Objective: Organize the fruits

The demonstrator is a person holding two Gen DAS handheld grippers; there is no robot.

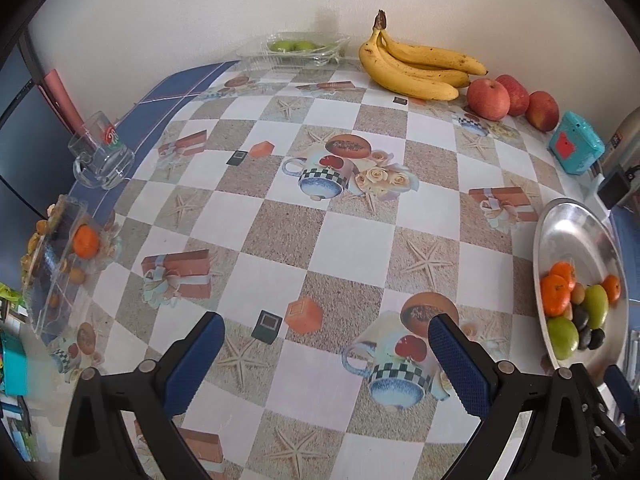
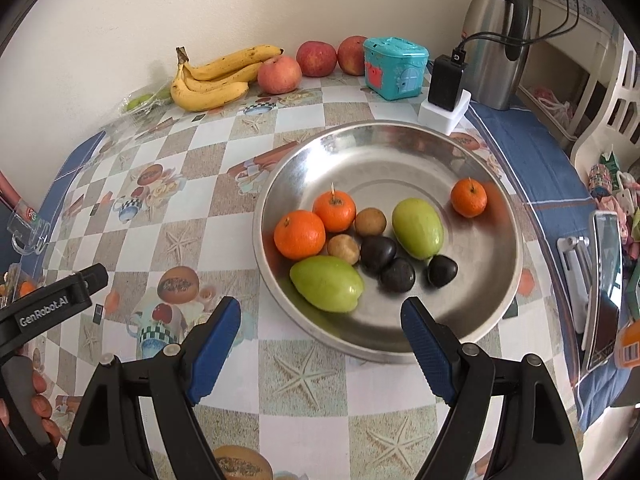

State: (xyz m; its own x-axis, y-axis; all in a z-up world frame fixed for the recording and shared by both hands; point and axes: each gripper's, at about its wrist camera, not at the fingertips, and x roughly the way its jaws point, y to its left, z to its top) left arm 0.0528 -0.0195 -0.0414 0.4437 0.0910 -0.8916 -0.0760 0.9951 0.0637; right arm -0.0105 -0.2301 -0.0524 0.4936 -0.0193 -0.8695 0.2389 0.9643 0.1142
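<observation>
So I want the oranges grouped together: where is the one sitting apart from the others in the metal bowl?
In the right wrist view, the lone orange sits on the right side of the metal bowl, up the slope right of the upper green fruit.

Fruits (image 2: 340,240) in bowl (image 2: 400,148); bananas (image 2: 216,76), apples (image 2: 316,58) behind.

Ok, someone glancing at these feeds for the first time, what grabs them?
The steel bowl straight ahead of the open right gripper, holding oranges, green fruits and small dark and brown ones. Next, the bananas and apples against the back wall. The left gripper hangs open over bare checkered tablecloth.
</observation>
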